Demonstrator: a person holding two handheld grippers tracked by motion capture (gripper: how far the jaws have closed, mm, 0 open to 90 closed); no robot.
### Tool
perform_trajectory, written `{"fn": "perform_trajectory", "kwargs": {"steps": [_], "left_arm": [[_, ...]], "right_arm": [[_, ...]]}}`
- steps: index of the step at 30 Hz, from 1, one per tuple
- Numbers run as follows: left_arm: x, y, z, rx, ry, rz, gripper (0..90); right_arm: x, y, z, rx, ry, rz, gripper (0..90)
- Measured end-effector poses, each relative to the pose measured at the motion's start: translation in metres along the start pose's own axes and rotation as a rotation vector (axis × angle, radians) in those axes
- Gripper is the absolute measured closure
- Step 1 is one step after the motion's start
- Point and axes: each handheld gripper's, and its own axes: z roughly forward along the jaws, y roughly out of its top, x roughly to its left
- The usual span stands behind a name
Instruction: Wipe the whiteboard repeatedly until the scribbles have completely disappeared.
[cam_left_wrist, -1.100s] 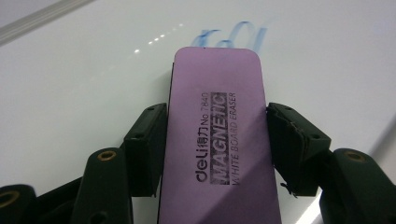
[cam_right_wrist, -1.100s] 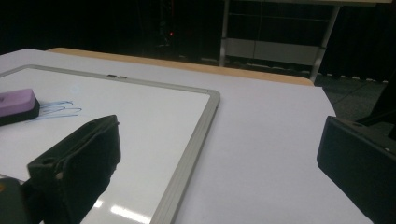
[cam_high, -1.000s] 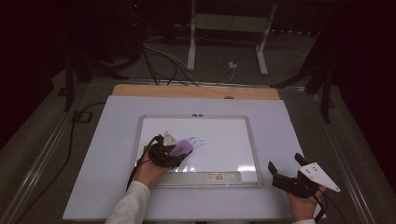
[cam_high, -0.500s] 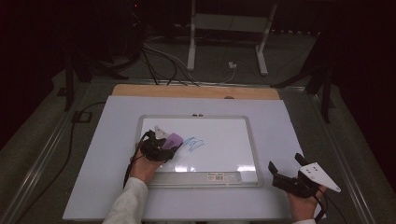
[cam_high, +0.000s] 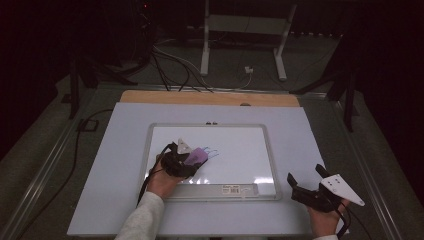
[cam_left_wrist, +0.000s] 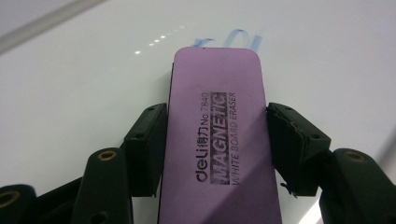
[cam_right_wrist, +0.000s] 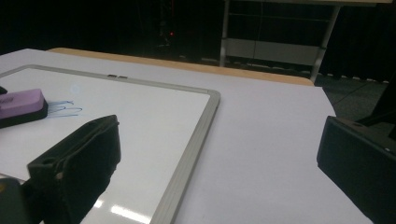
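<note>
A purple whiteboard eraser (cam_left_wrist: 217, 135) lies flat on the whiteboard (cam_high: 240, 150), and my left gripper (cam_high: 192, 159) is shut on its two long sides. Blue marker scribble (cam_high: 212, 152) shows just past the eraser's far end, also as a blue mark (cam_left_wrist: 233, 41) in the left gripper view. The eraser (cam_right_wrist: 18, 106) and blue scribble (cam_right_wrist: 65, 109) sit at the left of the right gripper view. My right gripper (cam_high: 306, 181) rests off the board's near right corner, open, with nothing between its jaws.
The whiteboard has a grey frame (cam_right_wrist: 187, 158) and lies on a pale table cover (cam_high: 300, 130) with a wooden edge (cam_high: 210, 98) at the back. A metal stand (cam_high: 242, 30) and cables (cam_high: 170, 60) are on the floor beyond.
My left gripper slid the eraser left over the scribble, then back toward the right. Less blue ink shows than a second ago. The right gripper has stayed put.
</note>
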Motion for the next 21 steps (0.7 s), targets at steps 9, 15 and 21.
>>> {"fn": "perform_trajectory", "kwargs": {"steps": [9,15,21], "left_arm": [[0.017,0.003,0.005,-0.008,0.128,-0.137,42.1],[0.008,0.005,0.006,-0.004,0.079,-0.102,42.1],[-0.014,0.008,0.009,-0.012,-0.065,0.035,42.0]], "right_arm": [[0.0,0.0,0.0,0.001,0.0,-0.002,0.1],[0.001,0.0,0.001,0.003,0.002,-0.007,0.1],[0.002,0.0,0.001,0.004,0.004,-0.007,0.1]]}}
